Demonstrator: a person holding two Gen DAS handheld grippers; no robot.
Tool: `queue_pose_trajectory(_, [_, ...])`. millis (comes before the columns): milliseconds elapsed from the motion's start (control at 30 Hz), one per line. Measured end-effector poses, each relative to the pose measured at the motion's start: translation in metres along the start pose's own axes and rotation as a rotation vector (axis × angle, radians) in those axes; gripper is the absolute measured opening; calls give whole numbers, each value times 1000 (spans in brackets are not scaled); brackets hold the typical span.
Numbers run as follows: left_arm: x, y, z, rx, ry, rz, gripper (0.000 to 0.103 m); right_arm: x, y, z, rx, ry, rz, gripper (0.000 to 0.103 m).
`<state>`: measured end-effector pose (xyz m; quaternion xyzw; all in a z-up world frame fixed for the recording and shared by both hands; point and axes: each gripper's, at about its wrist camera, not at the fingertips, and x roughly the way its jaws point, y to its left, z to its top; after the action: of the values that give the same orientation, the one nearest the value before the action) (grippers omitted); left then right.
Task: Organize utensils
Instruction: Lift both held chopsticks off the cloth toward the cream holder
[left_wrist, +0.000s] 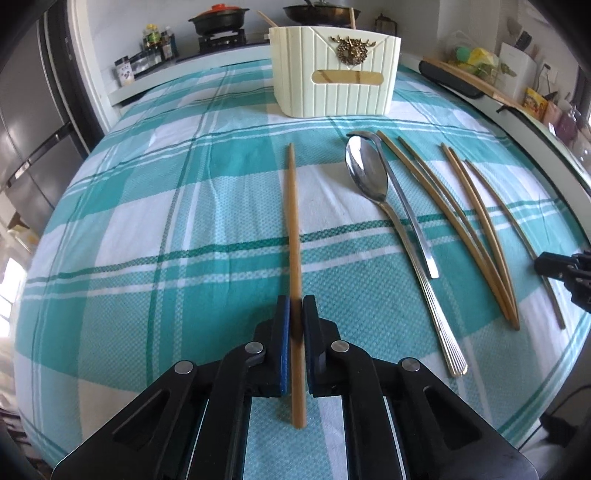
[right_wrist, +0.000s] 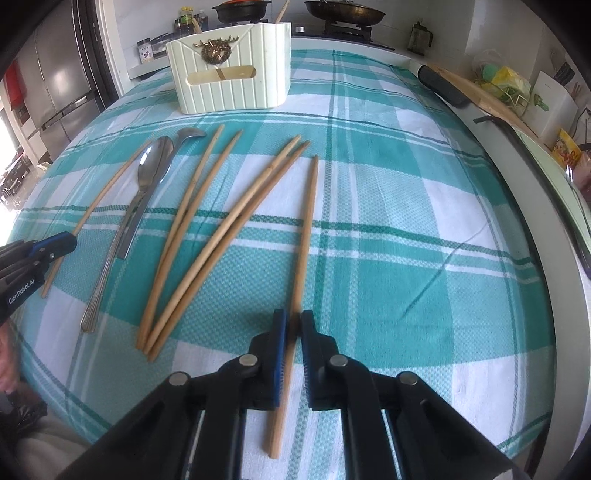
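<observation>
Barely begun: left gripper (left_wrist: 296, 317) and right gripper (right_wrist: 293, 325) each pinch one chopstick (left_wrist: 293, 221) (right_wrist: 306, 229); spoons (left_wrist: 369, 173), other chopsticks (right_wrist: 207, 236) await the holder (left_wrist: 334, 70).

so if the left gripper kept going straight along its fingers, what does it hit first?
Probably the tablecloth: the left gripper, shut on a chopstick, points steeply down. The cream holder lies farther along that line; depth unclear.
</observation>
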<state>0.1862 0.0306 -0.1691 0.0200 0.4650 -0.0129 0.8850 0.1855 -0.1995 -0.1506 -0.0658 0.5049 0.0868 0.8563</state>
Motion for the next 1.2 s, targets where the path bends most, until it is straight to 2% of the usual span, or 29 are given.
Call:
queue_pose_trajectory(33, [0, 1, 0, -1, 5, -8, 10, 0, -3, 0, 15, 7, 7, 9])
queue_pose_trajectory(133, [4, 4, 7, 9, 5, -35, 35, 3, -10, 4, 41, 23, 32, 9])
queue_pose_trajectory(300, [20, 9, 30, 46, 46, -110, 41, 15, -18, 24, 48, 55, 82, 12])
queue_pose_trajectory(433, [37, 12, 53, 102, 74, -140, 42, 27, -17, 46, 14, 79, 91, 13])
queue_pose_trajectory(633, [62, 21, 93, 89, 138, -196, 39, 49, -22, 85, -4, 112, 107, 13])
queue_pose_trajectory(767, [75, 16, 112, 114, 166, -187, 28, 63, -24, 109, 4, 136, 124, 13])
queue_pose_trajectory(867, [82, 11, 122, 138, 184, -185, 27, 70, -22, 122, -5, 147, 125, 13])
queue_pose_trajectory(1000, [88, 4, 131, 163, 187, -168, 22, 74, -21, 130, -12, 165, 124, 12])
queue_pose_trajectory(1100, [90, -2, 134, 185, 175, -157, 7, 77, -19, 133, -21, 161, 108, 9])
queue_pose_trajectory(1200, [88, -5, 135, 194, 151, -147, 5, 79, -17, 138, -21, 153, 94, 6])
